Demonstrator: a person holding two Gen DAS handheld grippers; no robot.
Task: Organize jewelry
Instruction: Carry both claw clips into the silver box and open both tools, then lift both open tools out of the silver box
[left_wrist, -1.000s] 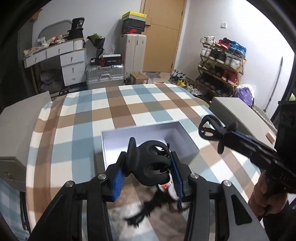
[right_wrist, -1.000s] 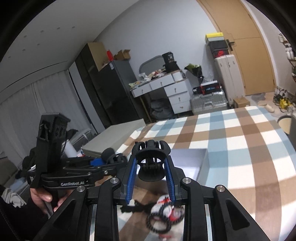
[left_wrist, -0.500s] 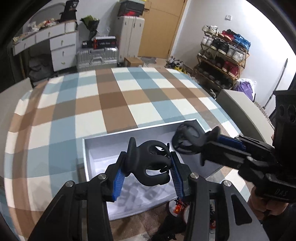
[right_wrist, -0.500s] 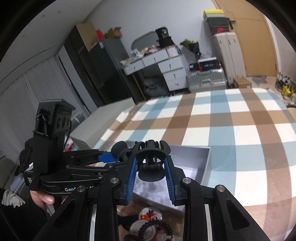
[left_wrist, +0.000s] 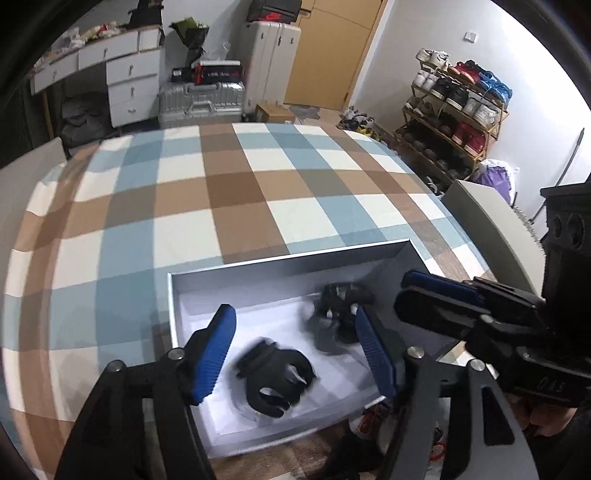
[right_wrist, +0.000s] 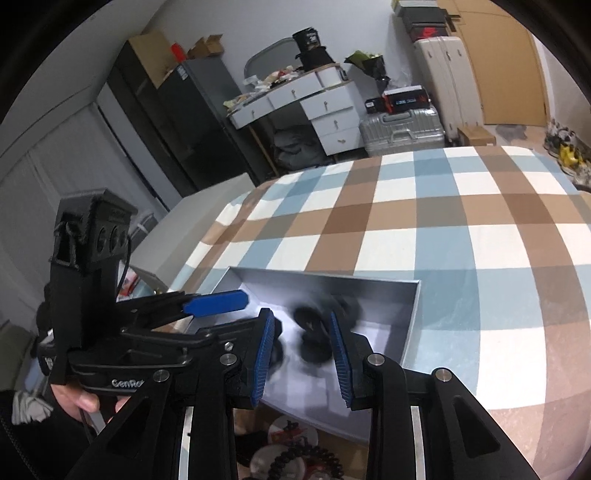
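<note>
A grey open box (left_wrist: 280, 260) sits on the checked tablecloth; it also shows in the right wrist view (right_wrist: 413, 306). Two black hair claw clips lie blurred inside it: one (left_wrist: 275, 376) below my left gripper, the other (left_wrist: 338, 314) toward the box's right side. In the right wrist view a clip (right_wrist: 312, 332) shows blurred between my fingers, inside the box. My left gripper (left_wrist: 295, 347) is open and empty above the box. My right gripper (right_wrist: 303, 354) is open and empty above the box; it also shows in the left wrist view (left_wrist: 439, 295).
Loose jewelry, a black bead bracelet (right_wrist: 306, 458) and red-and-white pieces (left_wrist: 369, 421), lies on the table in front of the box's near wall. The checked table (left_wrist: 240, 192) stretches beyond the box. A grey cabinet (left_wrist: 487, 229) stands at the right.
Both grippers moved down over the box and opened. Each let go of its black claw clip, and both clips now lie in the box.
</note>
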